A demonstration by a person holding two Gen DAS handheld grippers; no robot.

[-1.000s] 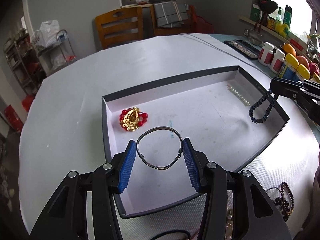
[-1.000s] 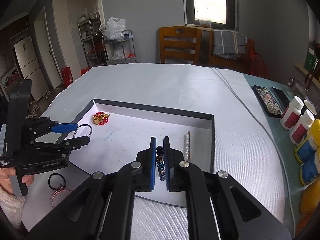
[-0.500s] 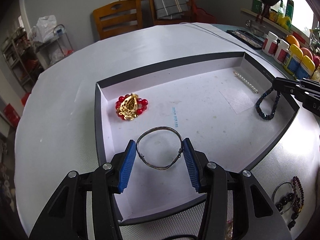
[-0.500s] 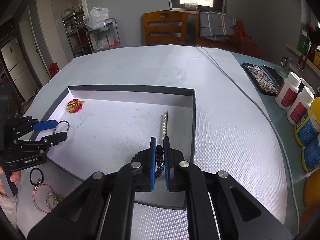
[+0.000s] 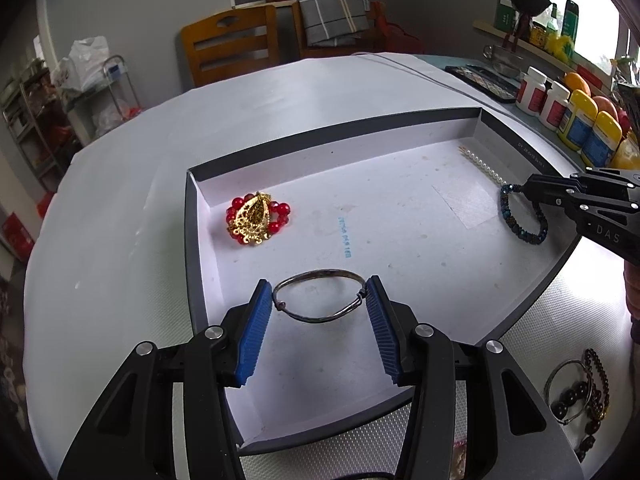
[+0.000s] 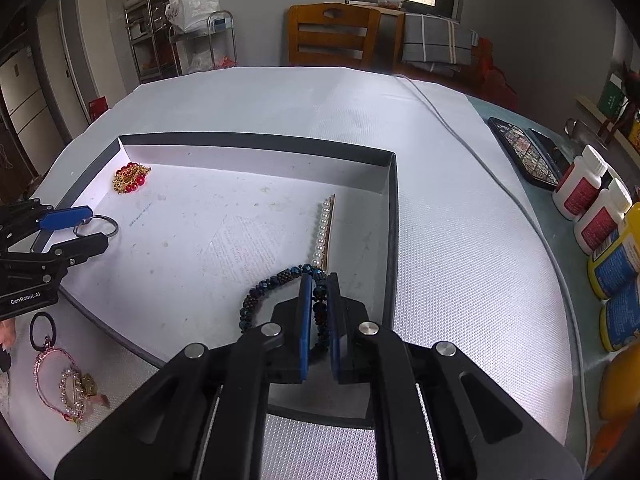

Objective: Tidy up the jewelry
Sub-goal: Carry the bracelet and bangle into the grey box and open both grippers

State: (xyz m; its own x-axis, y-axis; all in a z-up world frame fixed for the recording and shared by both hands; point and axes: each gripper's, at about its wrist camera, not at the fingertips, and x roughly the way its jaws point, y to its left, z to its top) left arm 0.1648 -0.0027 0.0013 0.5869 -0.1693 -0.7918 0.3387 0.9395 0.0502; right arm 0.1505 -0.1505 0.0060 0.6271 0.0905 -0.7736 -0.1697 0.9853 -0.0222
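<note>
On the left gripper (image 6: 86, 228), white lettering "GenRobot.AI"; right gripper (image 5: 524, 189), "DAS".

One tray (image 5: 192, 248). Inside or over it, four pieces: one red-and-gold ornament (image 5: 256, 218), one pearl strand (image 6: 322, 230), one wire bangle (image 5: 318, 300), one dark blue beaded bracelet (image 6: 276, 284). Two grippers. Two white bottles (image 6: 580, 184) and two yellow bottles (image 5: 586, 130) (counted where labels show). Two wooden chairs (image 6: 332, 38).
</note>
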